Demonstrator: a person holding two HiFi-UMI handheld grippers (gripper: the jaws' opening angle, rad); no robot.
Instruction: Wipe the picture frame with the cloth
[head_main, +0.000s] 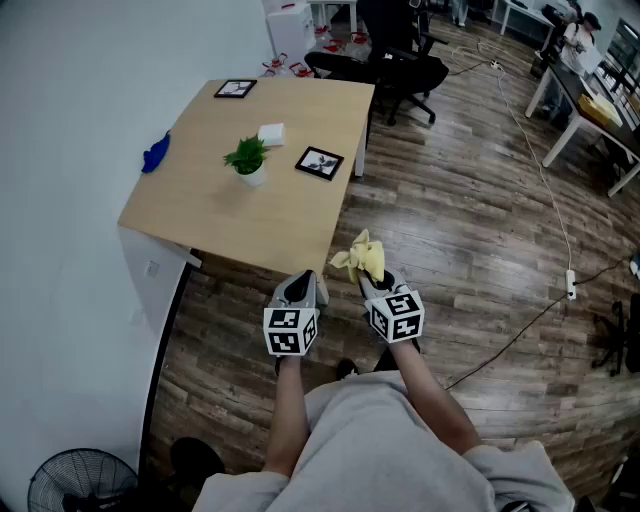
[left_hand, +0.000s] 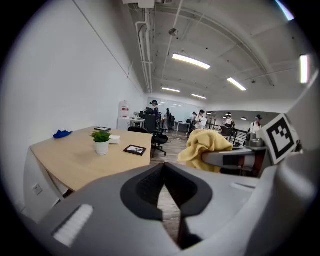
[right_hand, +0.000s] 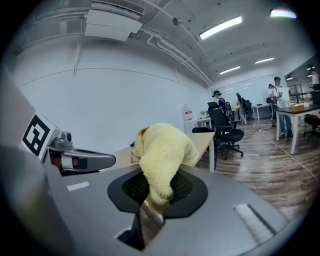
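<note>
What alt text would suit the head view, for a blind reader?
The right gripper clamps a yellow cloth; the left gripper is shut and empty. Ahead, a wooden table holds a picture frame beside a potted plant.

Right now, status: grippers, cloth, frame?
Left gripper shut, empty. Right gripper shut on yellow cloth. Nearest picture frame on table, not yet reached. Potted plant beside it.

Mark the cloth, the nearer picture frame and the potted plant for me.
yellow cloth (right_hand: 162, 155): right gripper view, bunched middle.
nearer picture frame (head_main: 320, 162): head view, centre of its picture.
potted plant (head_main: 247, 155): head view, leaves.
</note>
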